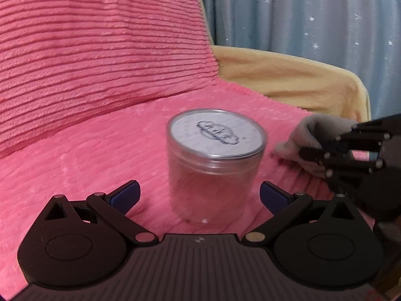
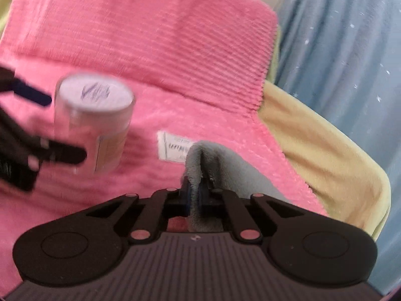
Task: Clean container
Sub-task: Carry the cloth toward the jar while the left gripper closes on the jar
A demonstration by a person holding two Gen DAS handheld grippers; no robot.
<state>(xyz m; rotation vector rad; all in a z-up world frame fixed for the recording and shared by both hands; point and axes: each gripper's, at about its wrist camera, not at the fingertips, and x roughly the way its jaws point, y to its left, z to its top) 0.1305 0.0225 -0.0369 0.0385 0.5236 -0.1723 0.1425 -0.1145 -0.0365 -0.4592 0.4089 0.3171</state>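
Home: blanket-draped sofa (image 1: 87,62), starry curtain (image 1: 313,12).

Your container (image 1: 215,165) is a clear cylindrical jar standing upright on the pink blanket (image 1: 87,155), its lid closed and topped with a white printed label. Your grey cloth (image 2: 213,165) is folded and stands just beside it, apart from the jar.
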